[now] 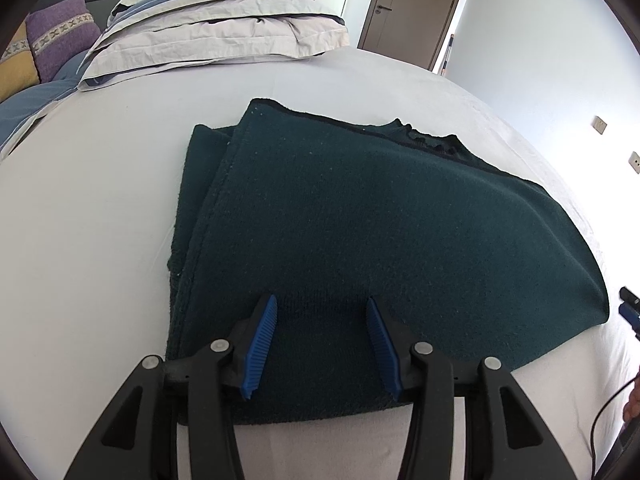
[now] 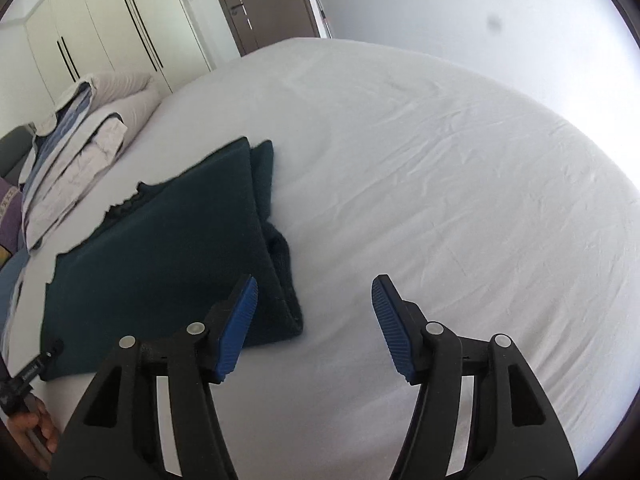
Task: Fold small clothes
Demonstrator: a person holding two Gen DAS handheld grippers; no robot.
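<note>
A dark teal knitted garment (image 1: 360, 240) lies partly folded on the white bed sheet (image 1: 100, 208), its left side doubled over in layers and its collar at the far edge. My left gripper (image 1: 322, 304) is open, its blue pads just above the garment's near hem. In the right wrist view the garment (image 2: 160, 256) lies to the left, with a folded sleeve along its right edge. My right gripper (image 2: 314, 284) is open and empty over the sheet (image 2: 440, 180), just right of the garment's near corner.
A folded grey and blue striped duvet (image 1: 216, 24) sits at the far side of the bed, with purple and yellow cushions (image 1: 52, 40) to the left. A brown door (image 1: 408, 8) and white wardrobes (image 2: 108, 36) stand beyond. The other gripper's tip (image 1: 630, 308) shows at the right edge.
</note>
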